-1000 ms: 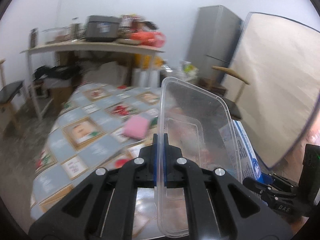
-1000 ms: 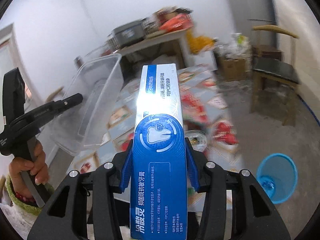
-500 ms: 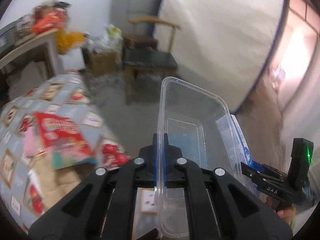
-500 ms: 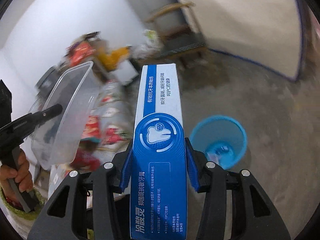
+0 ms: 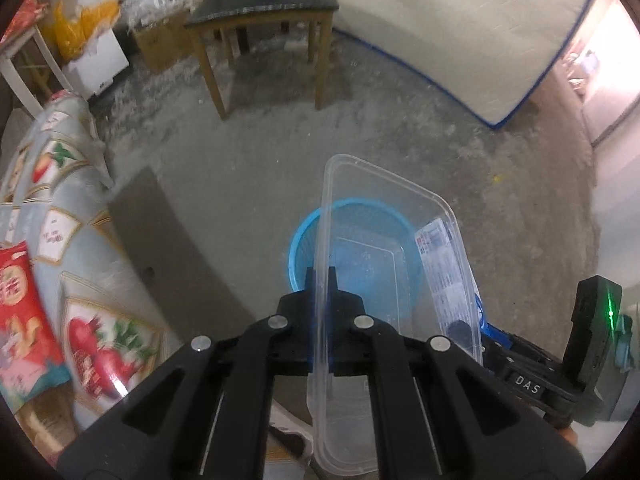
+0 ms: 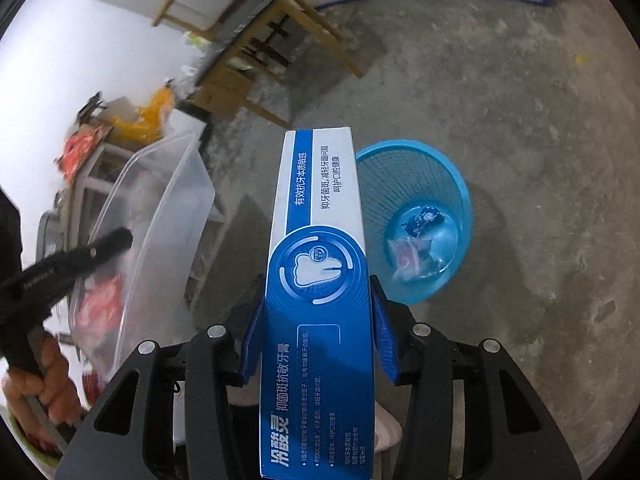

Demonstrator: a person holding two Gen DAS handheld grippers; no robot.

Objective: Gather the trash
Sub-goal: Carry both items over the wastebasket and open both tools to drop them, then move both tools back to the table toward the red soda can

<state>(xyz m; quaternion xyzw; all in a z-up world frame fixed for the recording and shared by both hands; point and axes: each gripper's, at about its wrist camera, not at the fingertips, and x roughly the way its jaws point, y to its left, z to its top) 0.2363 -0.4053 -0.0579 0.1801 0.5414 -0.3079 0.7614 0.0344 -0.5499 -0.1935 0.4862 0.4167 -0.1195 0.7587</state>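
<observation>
The left gripper (image 5: pixel 321 280) is closed on the thin wall of a clear plastic container (image 5: pixel 384 280); its two fingers pinch the rim from both sides, and the container stands on its edge in front of the camera. Through the clear plastic a blue basket (image 5: pixel 308 236) shows on the grey concrete floor (image 5: pixel 248 152) below. In the right wrist view the same container (image 6: pixel 160 220) is seen at the left, held up in the air beside the table.

The right gripper (image 6: pixel 318 344) is closed on a blue and white toothpaste box (image 6: pixel 320 280), and the blue pads (image 6: pixel 252 344) press on its two long sides. The box points forward, and its far end reaches over the left part of the basket rim (image 6: pixel 460 184). Inside the basket some small wrappers (image 6: pixel 412 240) lie on the bottom.

A wooden chair (image 5: pixel 260 4) with a dark seat stands farther away on the floor. At the left edge a table with a patterned cloth (image 5: pixel 60 208) carries a red packet (image 5: pixel 20 304). A mattress (image 5: pixel 460 20) leans at the back.
</observation>
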